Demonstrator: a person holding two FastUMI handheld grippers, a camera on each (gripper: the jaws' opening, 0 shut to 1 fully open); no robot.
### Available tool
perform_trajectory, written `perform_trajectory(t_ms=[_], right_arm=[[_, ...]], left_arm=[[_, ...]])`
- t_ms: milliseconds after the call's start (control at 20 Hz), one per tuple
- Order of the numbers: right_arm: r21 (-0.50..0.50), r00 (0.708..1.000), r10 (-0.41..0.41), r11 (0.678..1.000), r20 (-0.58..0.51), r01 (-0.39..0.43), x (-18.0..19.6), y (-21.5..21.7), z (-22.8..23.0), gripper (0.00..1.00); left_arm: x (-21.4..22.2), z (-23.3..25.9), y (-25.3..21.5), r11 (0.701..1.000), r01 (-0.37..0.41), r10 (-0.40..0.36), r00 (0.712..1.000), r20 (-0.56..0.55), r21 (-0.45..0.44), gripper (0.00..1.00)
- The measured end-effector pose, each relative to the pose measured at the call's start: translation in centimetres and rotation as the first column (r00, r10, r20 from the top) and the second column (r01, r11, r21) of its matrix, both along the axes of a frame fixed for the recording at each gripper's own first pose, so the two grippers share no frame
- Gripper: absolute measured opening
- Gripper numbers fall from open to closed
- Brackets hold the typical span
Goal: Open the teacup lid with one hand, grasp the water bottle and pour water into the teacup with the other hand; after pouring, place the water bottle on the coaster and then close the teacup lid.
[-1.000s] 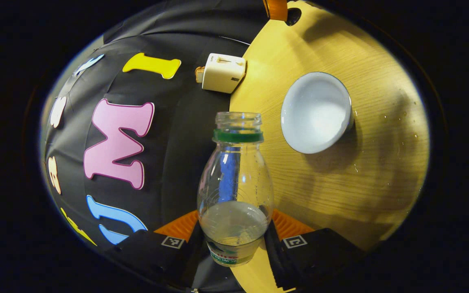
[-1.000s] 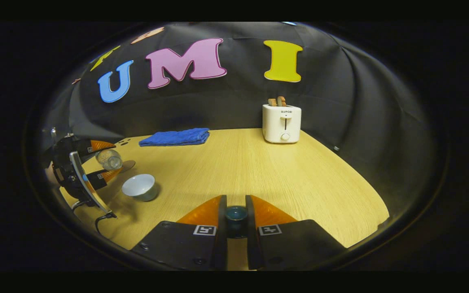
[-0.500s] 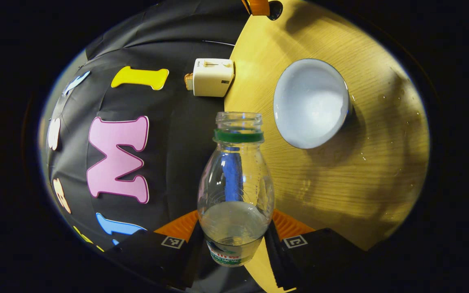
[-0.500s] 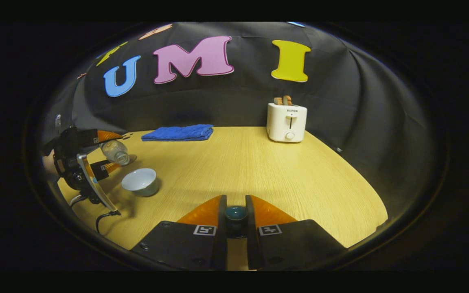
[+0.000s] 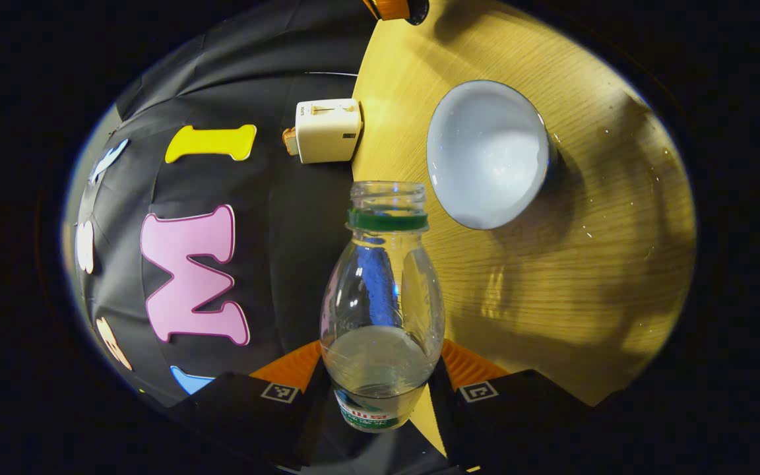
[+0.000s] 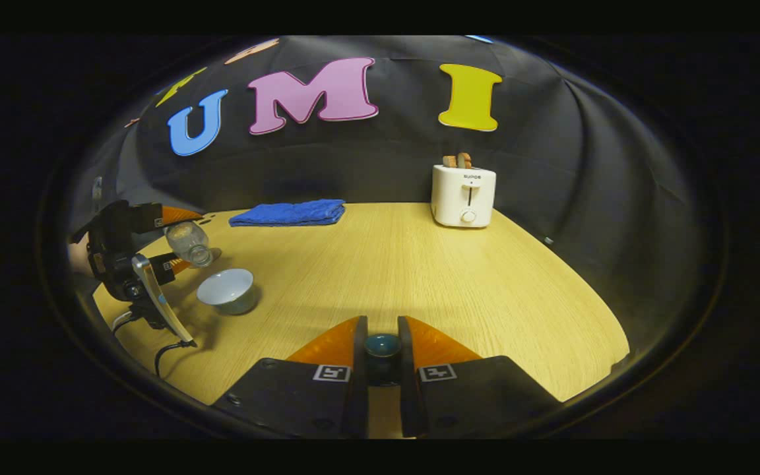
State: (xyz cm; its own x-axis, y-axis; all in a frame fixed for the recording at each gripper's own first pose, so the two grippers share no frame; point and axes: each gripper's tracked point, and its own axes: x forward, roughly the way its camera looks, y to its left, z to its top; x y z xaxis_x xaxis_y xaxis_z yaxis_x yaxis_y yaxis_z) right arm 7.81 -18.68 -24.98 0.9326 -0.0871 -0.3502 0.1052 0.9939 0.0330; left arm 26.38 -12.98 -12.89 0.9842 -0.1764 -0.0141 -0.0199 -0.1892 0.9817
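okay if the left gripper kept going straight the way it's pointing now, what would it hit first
Probably the table, just short of the teacup. The left gripper holds the water bottle tilted down; its mouth leads, but depth is unclear.

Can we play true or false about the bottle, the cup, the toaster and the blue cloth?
1. The left tongs hold a water bottle that has no cap on. True.
2. The teacup has its lid on. False: the cup is open, and the right tongs grip the lid away from it.
3. The bottle is full to the top. False: water fills just its lower part.
4. Two slices of bread stick out of the white toaster. True.
5. The blue cloth lies over the teacup. False: it lies folded on the table near the back wall, apart from the cup.
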Motion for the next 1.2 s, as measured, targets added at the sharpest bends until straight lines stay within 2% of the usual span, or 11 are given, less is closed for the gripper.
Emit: perform_trajectory(t_ms=[350, 450, 550, 900, 1200], right_arm=[[0.009, 0.999, 0.031, 0.999, -0.01, -0.031, -1.0, 1.4, -0.5, 0.28], [0.015, 0.999, 0.038, 0.999, -0.013, -0.038, -1.2, 1.6, -0.6, 0.18], [0.02, 0.999, 0.042, 0.999, -0.012, -0.042, -1.2, 1.8, -0.6, 0.25], [0.022, 0.999, 0.041, 0.999, -0.003, -0.041, -1.3, 1.7, -0.2, 0.23], [0.036, 0.999, 0.036, 0.999, -0.012, -0.035, -2.1, 1.6, -0.6, 0.23]], left_arm=[[0.5, -0.2, 0.4, 0.999, -0.005, 0.005, 1.0, -0.002, 0.051, 0.74], [0.8, -0.3, 0.3, 0.997, -0.002, 0.003, 1.0, -0.005, 0.072, 0.73], [0.7, -0.2, 0.1, 0.996, 0.004, -0.004, 1.0, 0.002, 0.091, 0.73], [1.3, 0.8, -0.7, 0.988, 0.046, -0.049, 0.999, 0.019, 0.15, 0.73], [1.6, 1.0, -1.3, 0.969, 0.082, -0.09, 0.996, 0.026, 0.233, 0.75]])
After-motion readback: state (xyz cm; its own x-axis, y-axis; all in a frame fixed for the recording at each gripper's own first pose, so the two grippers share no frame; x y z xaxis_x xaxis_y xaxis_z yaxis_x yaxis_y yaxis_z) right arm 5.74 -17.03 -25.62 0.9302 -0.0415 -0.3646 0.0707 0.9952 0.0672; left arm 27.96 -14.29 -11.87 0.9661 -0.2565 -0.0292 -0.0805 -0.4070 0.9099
